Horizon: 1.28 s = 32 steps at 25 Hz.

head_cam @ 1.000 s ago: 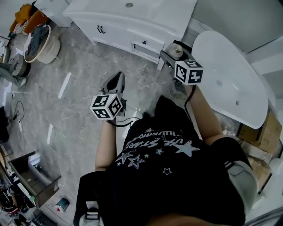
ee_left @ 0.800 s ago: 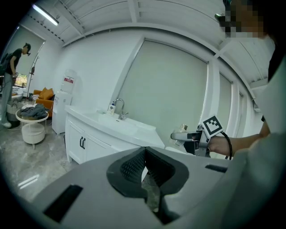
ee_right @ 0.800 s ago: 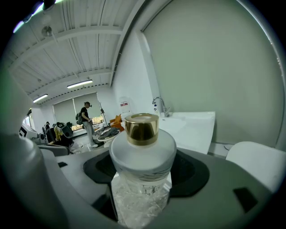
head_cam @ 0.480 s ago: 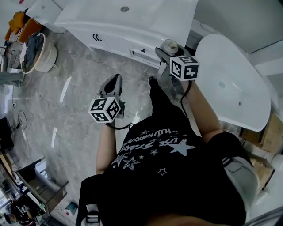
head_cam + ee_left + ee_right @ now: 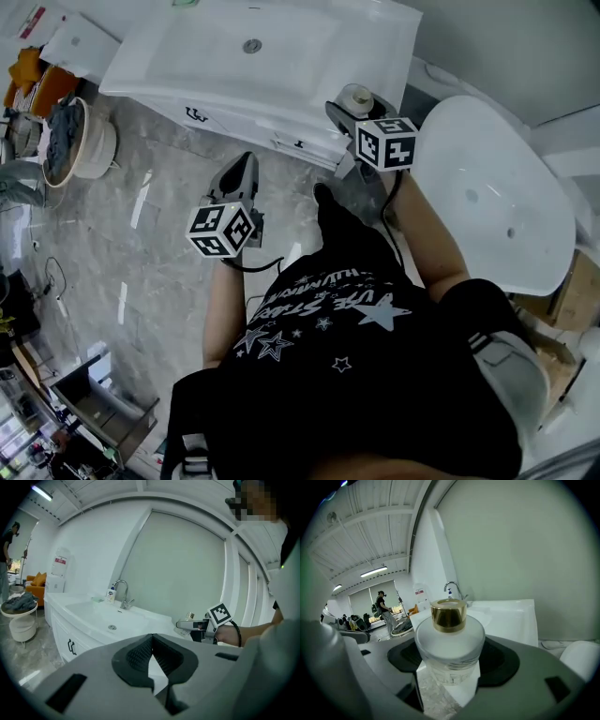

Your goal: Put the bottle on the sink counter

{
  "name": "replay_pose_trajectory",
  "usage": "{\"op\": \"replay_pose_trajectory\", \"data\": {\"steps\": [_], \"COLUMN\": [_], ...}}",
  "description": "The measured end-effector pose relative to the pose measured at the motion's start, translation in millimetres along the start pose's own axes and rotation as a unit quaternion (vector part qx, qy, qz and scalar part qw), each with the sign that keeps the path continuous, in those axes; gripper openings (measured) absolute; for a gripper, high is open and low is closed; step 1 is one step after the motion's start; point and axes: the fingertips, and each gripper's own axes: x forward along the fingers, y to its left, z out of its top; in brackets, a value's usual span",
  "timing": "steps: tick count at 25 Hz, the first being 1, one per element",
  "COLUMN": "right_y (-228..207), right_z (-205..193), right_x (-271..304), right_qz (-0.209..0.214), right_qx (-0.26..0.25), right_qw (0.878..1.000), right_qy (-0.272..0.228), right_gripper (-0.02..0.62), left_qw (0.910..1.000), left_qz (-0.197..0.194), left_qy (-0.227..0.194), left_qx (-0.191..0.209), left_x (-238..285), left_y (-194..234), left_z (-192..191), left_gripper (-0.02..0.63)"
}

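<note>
A frosted, round glass bottle with a shiny gold cap (image 5: 449,637) is clamped between the right gripper's (image 5: 451,667) dark pads, held up right by the glossy white sink counter's (image 5: 309,56) right end. The left gripper (image 5: 153,641) is pinched closed on nothing.

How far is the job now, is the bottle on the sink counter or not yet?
Done: the bottle is picked up, clamped in the right claw. In hand: it hangs in the air by the near right corner of the sink counter. Left: bring it over the counter, set it down, open the claw. The left claw is shut and empty.
</note>
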Motion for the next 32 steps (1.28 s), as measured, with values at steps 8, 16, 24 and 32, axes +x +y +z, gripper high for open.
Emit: {"op": "replay_pose_trajectory", "data": {"steps": [8,16,24,32], "right_y": [-63,-115,-158,-193], "right_z": [42,59,66,64], "right_x": [65,117,167,204], "right_qz": [-0.012,-0.021,-0.041,-0.068], "right_qx": [0.005,0.010,0.000,-0.012], "right_qw": [1.000,1.000,0.999,0.996], "right_qy": [0.006,0.020,0.034,0.051], "right_gripper": [0.321,0.321,0.321,0.322], "left_qw": [1.0000,0.9998,0.9994,0.9990], "left_qz": [-0.008,-0.013,-0.015,-0.012], "left_qy": [0.004,0.012,0.030,0.041], "left_qx": [-0.001,0.006,0.010,0.011], "left_x": [99,174,237,282], "left_y": [23,36,55,74], "left_z": [40,65,76,87], "left_gripper": [0.008,0.008,0.008,0.008]}}
